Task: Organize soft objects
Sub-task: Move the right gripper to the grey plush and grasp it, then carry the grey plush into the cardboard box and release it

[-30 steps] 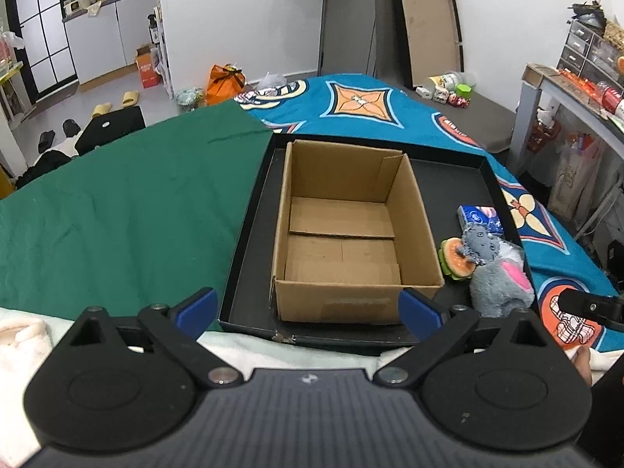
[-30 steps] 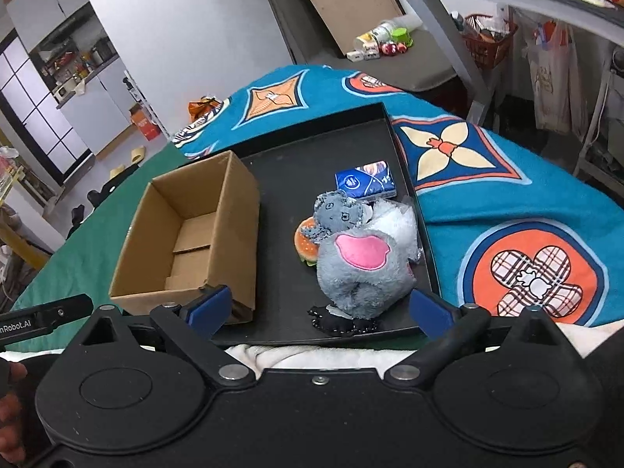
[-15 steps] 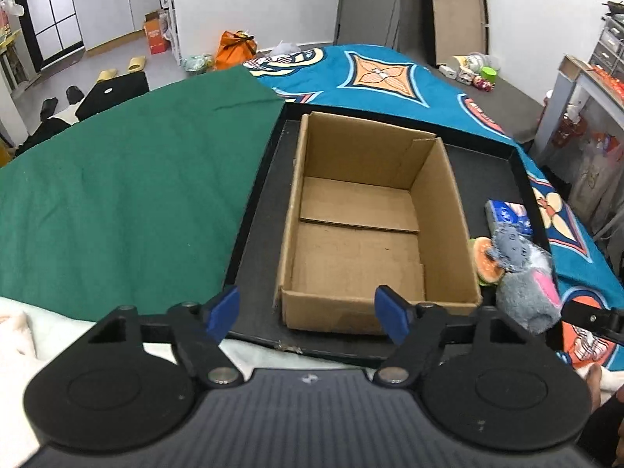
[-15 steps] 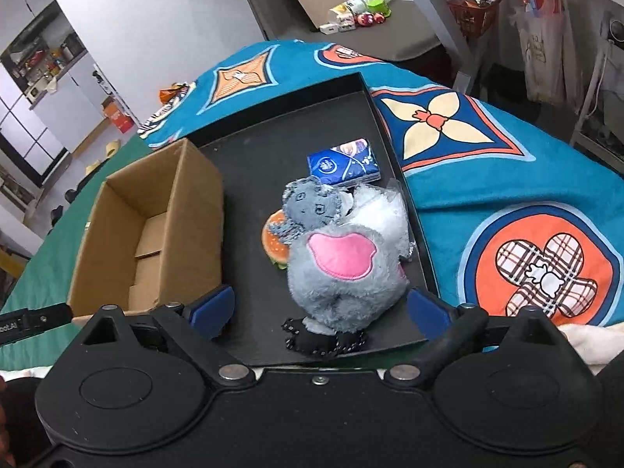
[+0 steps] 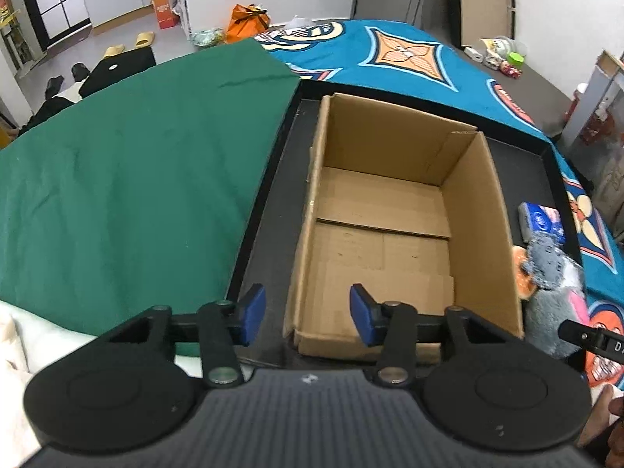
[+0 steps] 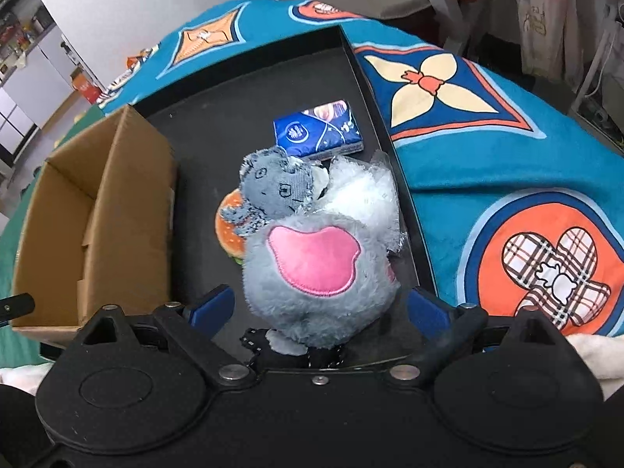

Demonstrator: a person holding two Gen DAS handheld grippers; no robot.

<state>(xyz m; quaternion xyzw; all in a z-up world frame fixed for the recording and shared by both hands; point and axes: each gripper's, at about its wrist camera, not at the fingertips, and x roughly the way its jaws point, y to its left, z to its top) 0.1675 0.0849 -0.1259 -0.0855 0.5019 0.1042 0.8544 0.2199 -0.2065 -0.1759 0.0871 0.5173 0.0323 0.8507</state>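
— Near the front edge of the black tray (image 6: 362, 66): a grey plush toy (image 6: 318, 277) with a pink patch, sitting between the blue fingertips (image 6: 212, 306) of the right hand-held gripper (image 6: 318, 308). Jaws spread wide on either side of it, no clear contact with the fur, nothing gripped.

— And behind the plush?

— Leaning on its far side, a small grey denim-look doll (image 6: 275, 187); to the left and underneath, an orange burger-shaped soft toy (image 6: 228, 230); to the right, a crumpled clear plastic bag (image 6: 364, 195). Farther back, a blue tissue pack (image 6: 318, 128), lying flat on the tray floor.

— Left side?

— Open cardboard box (image 5: 390, 214), standing in the same tray (image 5: 269, 202), well left of the toys. Left hand-held gripper (image 5: 306, 308) hovering at the box's near-left corner, jaws partly open, holding nothing; right blue pad (image 5: 360, 308) over the box interior, left pad outside the wall. Whether touching the cardboard: cannot tell. Green cloth (image 5: 136, 179) to the tray's left, blue patterned cloth (image 6: 507, 148) to its right.
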